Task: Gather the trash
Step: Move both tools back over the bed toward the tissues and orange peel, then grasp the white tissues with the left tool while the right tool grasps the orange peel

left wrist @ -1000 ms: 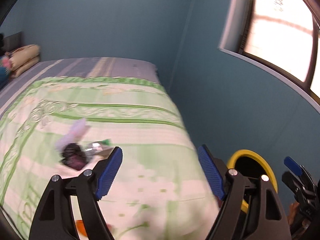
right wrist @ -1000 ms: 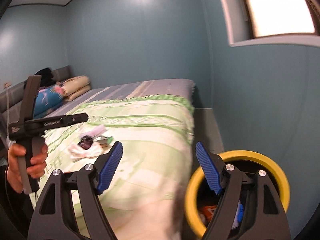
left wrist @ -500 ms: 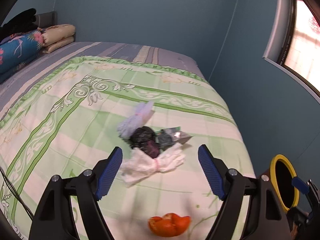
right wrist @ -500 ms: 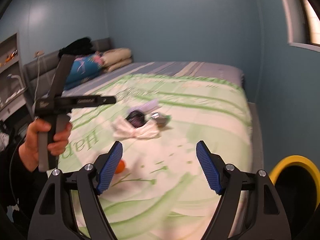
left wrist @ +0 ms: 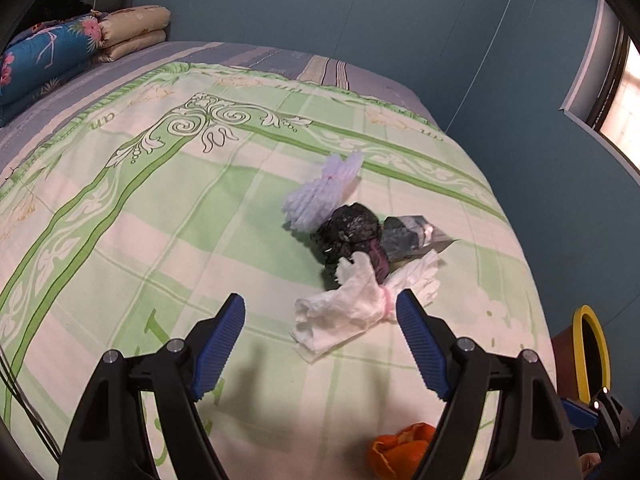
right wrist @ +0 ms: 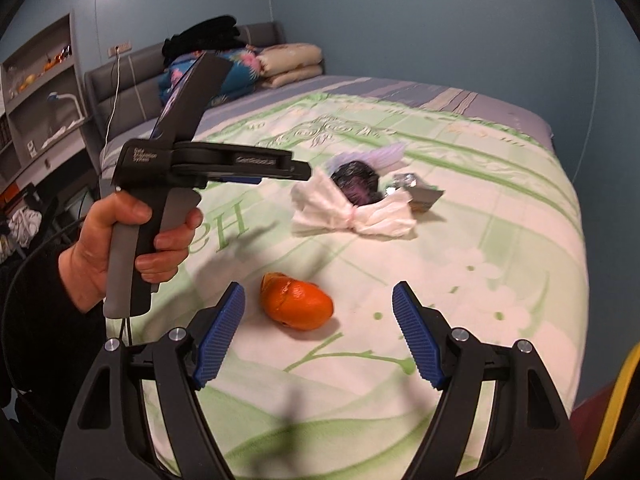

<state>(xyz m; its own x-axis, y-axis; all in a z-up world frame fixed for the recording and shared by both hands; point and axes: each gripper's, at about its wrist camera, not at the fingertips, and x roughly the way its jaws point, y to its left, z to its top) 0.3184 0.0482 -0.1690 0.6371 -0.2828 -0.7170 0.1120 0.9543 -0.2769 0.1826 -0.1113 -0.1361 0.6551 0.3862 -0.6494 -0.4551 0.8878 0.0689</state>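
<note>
At the far left of the right wrist view, the person's left hand (right wrist: 120, 248) grips the grey handle of the left claw (left wrist: 320, 336), whose black body reaches out over the bed (right wrist: 520, 240). In its own view that claw stands wide open with nothing between its blue pads, above the green-and-cream bedspread, and the white crumpled tissue (left wrist: 360, 308) lies just ahead of its fingertips. Stacked pillows (left wrist: 80, 44) sit at the head of the bed, far left.

Toward the middle, the trash lies in a small heap on the bedspread: a pale lavender foam net (left wrist: 324, 192) at the back, a black crumpled bag (left wrist: 352, 232) touching it, a silvery foil wrapper (left wrist: 416, 236) just beside the bag on the right, and the white tissue, tied at its waist with a pink band, in front and touching the bag.

Apart from the heap and closer to the bed's foot lies an orange peel (right wrist: 296, 304). The right claw (right wrist: 316, 336) is also spread wide and holds nothing; the peel sits just ahead of its left pad.

At the far right, off the bed's edge, stands a bin with a yellow rim (left wrist: 592, 352).
</note>
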